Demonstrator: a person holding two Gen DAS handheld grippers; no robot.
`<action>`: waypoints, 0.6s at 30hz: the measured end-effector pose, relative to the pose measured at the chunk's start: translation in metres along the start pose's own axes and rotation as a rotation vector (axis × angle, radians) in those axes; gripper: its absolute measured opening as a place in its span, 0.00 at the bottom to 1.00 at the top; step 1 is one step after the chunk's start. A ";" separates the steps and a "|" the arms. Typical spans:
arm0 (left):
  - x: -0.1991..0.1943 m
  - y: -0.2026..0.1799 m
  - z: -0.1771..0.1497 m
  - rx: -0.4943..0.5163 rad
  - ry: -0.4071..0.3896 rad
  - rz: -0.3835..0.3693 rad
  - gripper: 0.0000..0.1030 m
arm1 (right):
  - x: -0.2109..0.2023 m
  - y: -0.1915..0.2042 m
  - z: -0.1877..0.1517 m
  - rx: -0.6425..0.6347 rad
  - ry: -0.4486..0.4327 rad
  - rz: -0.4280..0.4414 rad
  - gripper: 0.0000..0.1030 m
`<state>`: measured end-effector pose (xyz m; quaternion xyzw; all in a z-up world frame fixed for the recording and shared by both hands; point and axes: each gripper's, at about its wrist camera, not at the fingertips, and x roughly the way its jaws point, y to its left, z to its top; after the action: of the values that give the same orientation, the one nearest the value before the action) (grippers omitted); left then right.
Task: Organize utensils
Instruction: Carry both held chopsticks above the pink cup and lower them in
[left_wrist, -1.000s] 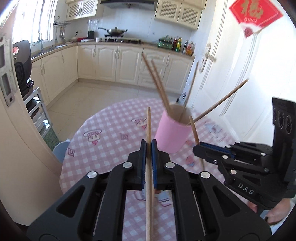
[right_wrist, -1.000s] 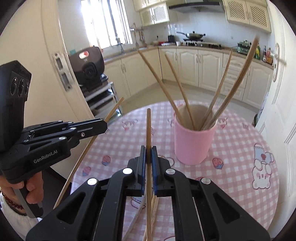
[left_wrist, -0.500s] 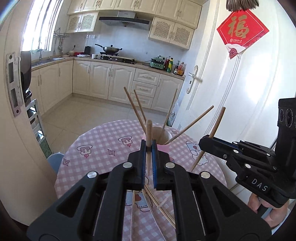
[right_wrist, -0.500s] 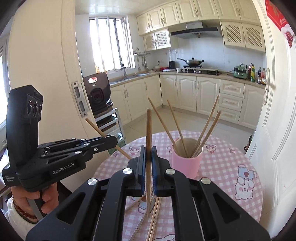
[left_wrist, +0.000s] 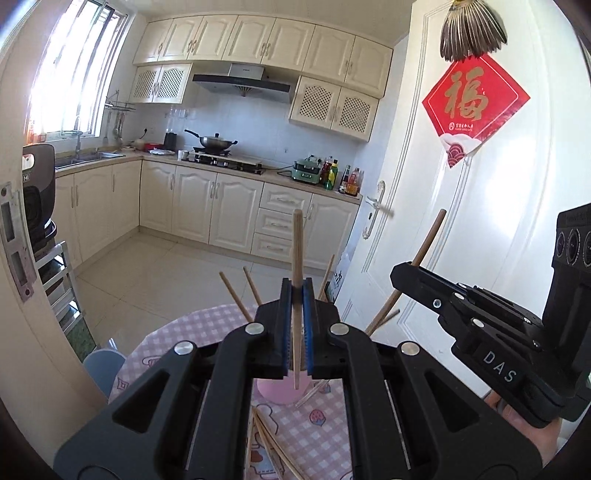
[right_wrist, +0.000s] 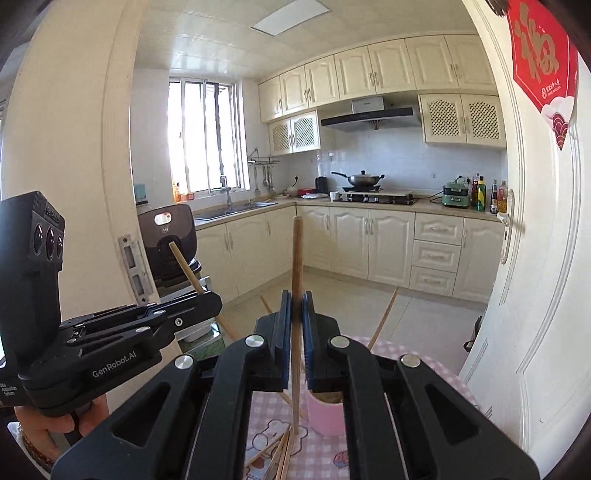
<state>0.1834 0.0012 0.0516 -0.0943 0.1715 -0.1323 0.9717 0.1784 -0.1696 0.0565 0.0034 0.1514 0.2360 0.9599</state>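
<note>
Both grippers are closed, and each one holds a single wooden chopstick upright between its blue pads. The left gripper (left_wrist: 297, 325) pinches its chopstick (left_wrist: 296, 254) near the middle, so the stick rises above the jaws and its lower end hangs just over the pink cup (left_wrist: 282, 391). The right gripper (right_wrist: 295, 328) holds the other chopstick (right_wrist: 296, 258) in the same way, and its lower tip hangs above the table a little to the left of the pink cup. This cup stands on the round table with the pink checked cloth (left_wrist: 325, 435), and it has already several chopsticks inside (left_wrist: 231, 290), leaning outward in different directions. So I judge that one part of the work is done. What is left, as far as I can see: the two sticks in the jaws are not yet in the cup, and a few loose chopsticks (right_wrist: 280, 452) lie on the cloth at the near side of the cup. How many they are I cannot count, because the gripper bodies hide part of them.
</note>
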 end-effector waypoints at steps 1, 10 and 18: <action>0.002 0.000 0.003 -0.001 -0.015 0.003 0.06 | 0.001 -0.001 0.002 -0.007 -0.021 -0.018 0.04; 0.034 0.001 0.009 -0.024 -0.059 0.008 0.06 | 0.020 -0.006 0.004 -0.058 -0.115 -0.097 0.04; 0.067 0.006 -0.025 0.001 0.052 0.023 0.06 | 0.041 -0.010 -0.020 -0.070 -0.029 -0.096 0.04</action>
<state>0.2368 -0.0157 0.0065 -0.0886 0.1977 -0.1234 0.9684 0.2117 -0.1608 0.0247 -0.0338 0.1291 0.1948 0.9717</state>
